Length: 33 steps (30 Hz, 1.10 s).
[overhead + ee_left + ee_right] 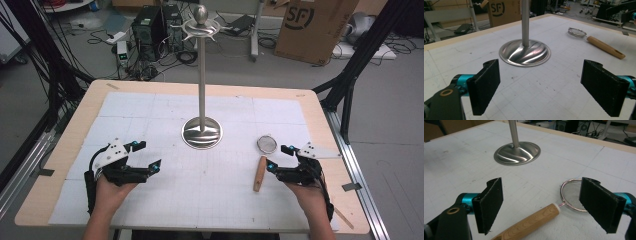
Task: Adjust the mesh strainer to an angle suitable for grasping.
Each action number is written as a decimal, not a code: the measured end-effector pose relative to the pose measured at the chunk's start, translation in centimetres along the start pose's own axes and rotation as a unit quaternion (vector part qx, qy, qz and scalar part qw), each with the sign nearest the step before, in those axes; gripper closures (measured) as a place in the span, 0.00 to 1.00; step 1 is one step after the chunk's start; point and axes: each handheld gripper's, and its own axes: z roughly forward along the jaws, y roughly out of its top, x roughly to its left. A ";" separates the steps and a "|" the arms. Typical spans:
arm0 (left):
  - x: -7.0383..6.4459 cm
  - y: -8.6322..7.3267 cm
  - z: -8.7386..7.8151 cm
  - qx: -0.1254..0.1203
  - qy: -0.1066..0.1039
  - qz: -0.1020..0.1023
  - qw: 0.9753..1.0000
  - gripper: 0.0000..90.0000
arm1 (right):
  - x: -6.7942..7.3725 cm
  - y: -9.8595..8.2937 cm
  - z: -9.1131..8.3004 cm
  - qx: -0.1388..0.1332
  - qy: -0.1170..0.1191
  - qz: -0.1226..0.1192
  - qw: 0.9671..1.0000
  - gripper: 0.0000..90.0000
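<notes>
A small strainer (pixel 267 145) with a wooden handle (pixel 259 173) lies flat on the counter (pixel 60 150), to the right of the metal stand (pixel 201 134) and just beside the right gripper (pixel 278 157). In the right gripper view the handle (pixel 529 222) is seen passing between the wide-open jaws, untouched. The left gripper (pixel 146 155) is held wide open too, empty, well apart from it. The strainer is judged light; its fine mesh (pixel 571 196) is likely easily dented, so the stiff, grippy handle is best clamped across its middle.
</notes>
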 end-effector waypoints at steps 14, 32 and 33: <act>0.1 -0.1 -0.1 -0.001 0.003 0.001 1.000 0.18 | -0.1 -0.5 0.0 0.006 -0.004 -0.004 1.000 0.23; -0.2 -0.2 0.1 0.002 -0.003 0.001 1.000 0.18 | -0.4 -1.1 0.2 0.038 0.019 -0.008 0.999 0.50; -0.2 -0.2 0.1 0.004 -0.005 0.003 1.000 0.19 | -0.3 -1.1 0.3 0.041 0.021 -0.009 0.999 0.51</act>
